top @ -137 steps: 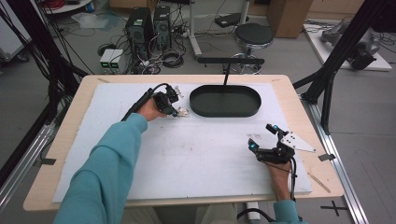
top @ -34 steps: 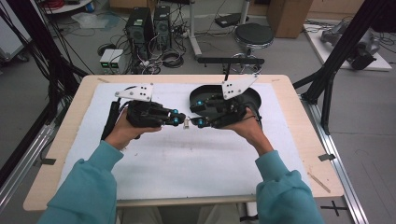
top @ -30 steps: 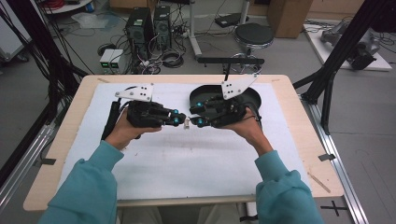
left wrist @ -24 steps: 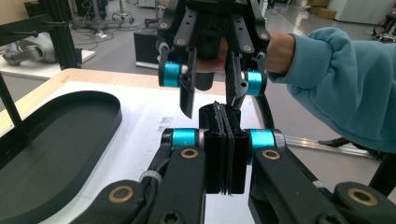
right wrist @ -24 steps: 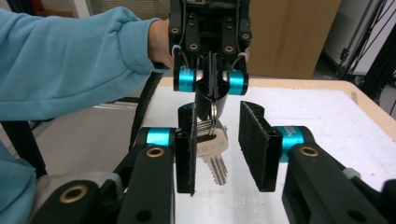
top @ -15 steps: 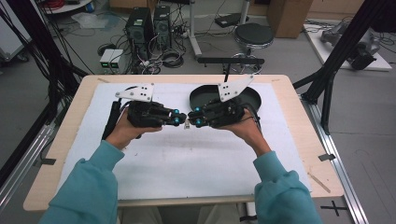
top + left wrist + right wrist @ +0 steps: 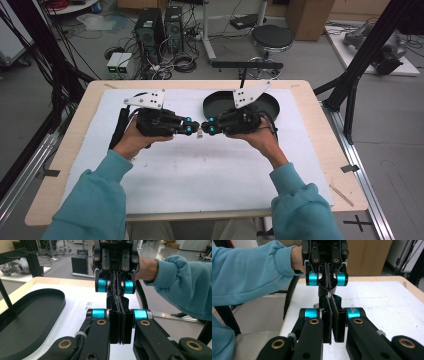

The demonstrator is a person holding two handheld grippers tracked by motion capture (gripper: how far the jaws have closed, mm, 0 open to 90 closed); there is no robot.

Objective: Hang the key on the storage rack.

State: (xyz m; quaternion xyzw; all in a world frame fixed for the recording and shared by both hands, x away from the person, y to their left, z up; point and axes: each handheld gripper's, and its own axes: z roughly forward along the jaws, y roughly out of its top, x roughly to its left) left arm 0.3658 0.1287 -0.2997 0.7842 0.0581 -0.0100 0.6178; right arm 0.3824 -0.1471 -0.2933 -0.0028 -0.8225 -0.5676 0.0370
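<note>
From my seat, the left gripper [image 7: 192, 129] has its jaws pressed flat together, pointing toward the middle of the table [image 7: 327, 150]. As far as I can judge they are pinching one end of a small pale piece [image 7: 199, 133] held in the air above the white mat [image 7: 165, 175], just left of the black tray [image 7: 220, 102]. The piece is tiny and mostly hidden between the tips, so I cannot say what it is. The right gripper [image 7: 206, 131] meets it nose to nose. Its jaws have just been closing and now look fully shut on the other end, with only a thin metal loop showing between them in the right gripper view. My worry is the shallow bite on both sides. If either hand pulls, twists or drifts out of line, the piece could spring out of one pair of jaws and drop onto the mat, or skip away. Squeezing at an angle could also bend it. If the left lets go before the right's hold is sure, it simply falls short of the tray.
</note>
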